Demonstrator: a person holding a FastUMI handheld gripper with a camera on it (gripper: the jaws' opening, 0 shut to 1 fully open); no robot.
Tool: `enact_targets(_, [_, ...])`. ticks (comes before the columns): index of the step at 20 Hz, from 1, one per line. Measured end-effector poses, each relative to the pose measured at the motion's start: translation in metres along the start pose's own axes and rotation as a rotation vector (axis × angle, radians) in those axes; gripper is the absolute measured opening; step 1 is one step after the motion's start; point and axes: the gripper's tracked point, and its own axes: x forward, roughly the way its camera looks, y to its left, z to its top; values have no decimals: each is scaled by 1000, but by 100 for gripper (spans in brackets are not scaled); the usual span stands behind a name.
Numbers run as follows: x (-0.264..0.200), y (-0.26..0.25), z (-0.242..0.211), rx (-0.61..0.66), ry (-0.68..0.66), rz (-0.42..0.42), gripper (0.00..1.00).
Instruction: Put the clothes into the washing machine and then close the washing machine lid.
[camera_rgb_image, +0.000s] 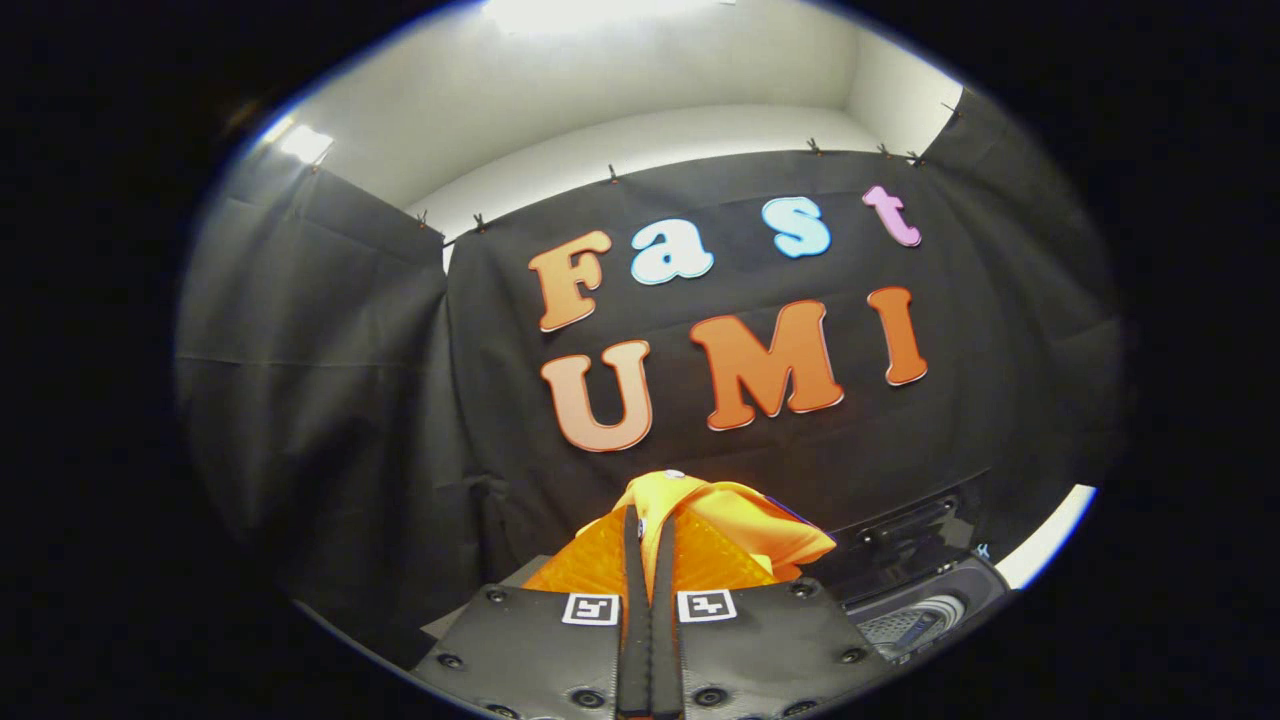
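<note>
Gripping one orange garment (735, 530), the tool (650, 545) hovers beside one washing machine (915, 610).

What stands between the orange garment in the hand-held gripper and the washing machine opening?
Nothing visible does. The hand-held gripper is shut on the orange garment, held up in front of the booth wall. The washing machine sits lower, off to the fingers' right, with no object between them; its drum opening cannot be made out.
</note>
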Motion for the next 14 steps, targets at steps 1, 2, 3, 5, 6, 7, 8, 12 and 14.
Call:
enact_targets(1, [-6,-15,6,-5,-10,-20,8])
enact_targets(2, [-12,-33,11,-9,-17,-38,8])
enact_targets(3, [-16,-49,15,-10,-25,-51,8])
enact_targets(5, [-25,-84,26,3,-40,-62,8])
enact_targets(6, [-28,-104,31,8,-44,-64,8])
enact_targets(7, [-30,-123,34,9,-46,-58,8])
enact_targets(8, [-34,-142,37,6,-47,-50,8])
enact_targets(12, [-47,-214,43,-31,-32,-8,8])
enact_targets(14, [-50,-246,40,-28,-10,8,8])
